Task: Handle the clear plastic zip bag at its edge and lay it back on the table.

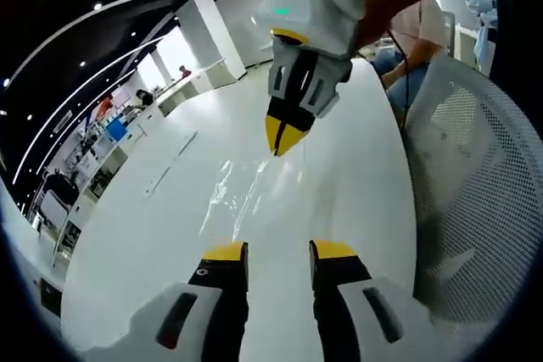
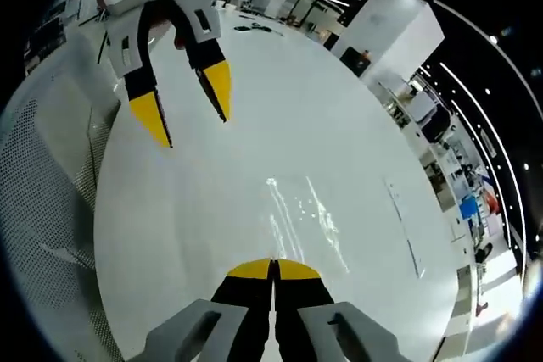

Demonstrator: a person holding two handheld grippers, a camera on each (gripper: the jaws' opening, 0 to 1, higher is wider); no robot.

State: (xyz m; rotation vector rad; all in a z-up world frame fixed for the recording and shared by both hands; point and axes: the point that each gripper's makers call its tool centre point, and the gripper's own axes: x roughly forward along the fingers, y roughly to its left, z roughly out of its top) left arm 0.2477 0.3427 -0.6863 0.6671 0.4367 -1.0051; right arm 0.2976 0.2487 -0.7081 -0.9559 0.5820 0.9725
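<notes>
Right yellow-tipped tool [image 2: 273, 270] pressed together, pinching near edge of clear plastic zip bag [image 2: 301, 218], w/ bag lying flat just ahead on white table [image 2: 280, 99]. Left yellow-tipped tool [image 1: 278, 252] spread, hovering apart, bag ahead betw. both. Prob. light, floppy, slick; best taken at edge, firm pinch.

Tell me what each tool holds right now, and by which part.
The right tool is shut on the near edge of the clear zip bag, which lies on the white table. The left tool is open and holds nothing.
</notes>
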